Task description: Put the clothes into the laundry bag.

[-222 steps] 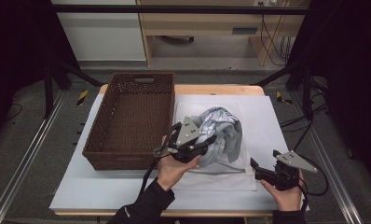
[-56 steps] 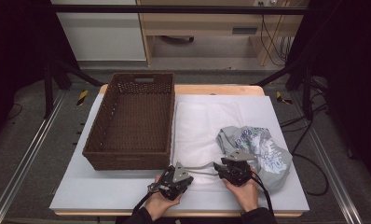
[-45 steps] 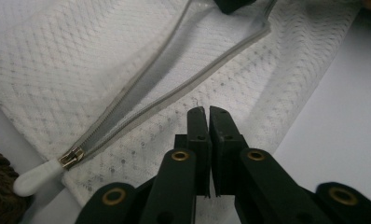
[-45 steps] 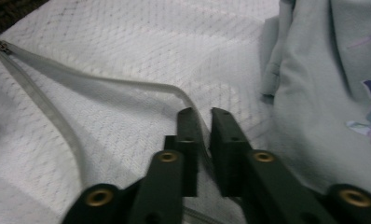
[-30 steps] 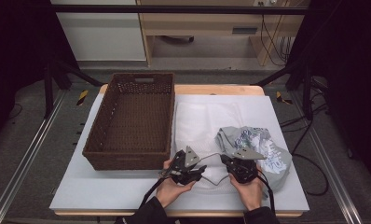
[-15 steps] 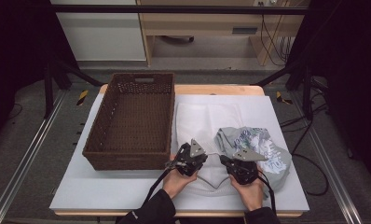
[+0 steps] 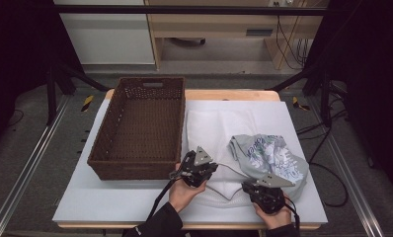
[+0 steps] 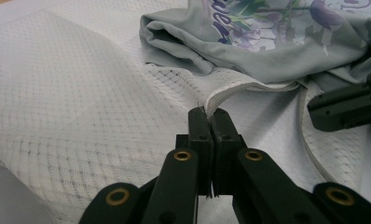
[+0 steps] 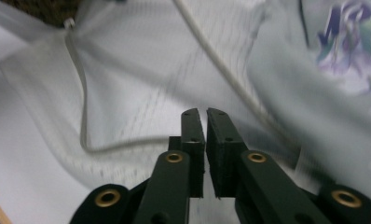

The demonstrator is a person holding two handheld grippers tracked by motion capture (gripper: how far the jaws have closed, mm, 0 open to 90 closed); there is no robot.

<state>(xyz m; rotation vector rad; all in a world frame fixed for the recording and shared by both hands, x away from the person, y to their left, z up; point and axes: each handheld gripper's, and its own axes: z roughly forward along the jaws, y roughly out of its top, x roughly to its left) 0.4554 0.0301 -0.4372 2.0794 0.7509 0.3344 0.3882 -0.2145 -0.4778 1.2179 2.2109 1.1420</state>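
left gripper (image 7: 200, 170): black body, grey three-cornered plate on top, black cable behind | right gripper (image 7: 263, 190): same build | jaws: matte black, brass-ringed pivots below | sleeve (image 7: 155, 224): dark

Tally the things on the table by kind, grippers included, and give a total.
Wicker baskets: 1, the brown basket
White mesh cloths: 1, the mesh cloth
Grey printed garments: 1, the grey garment
Handheld grippers: 2, the left gripper pinching the mesh cloth's hem, and the right gripper
Total: 5
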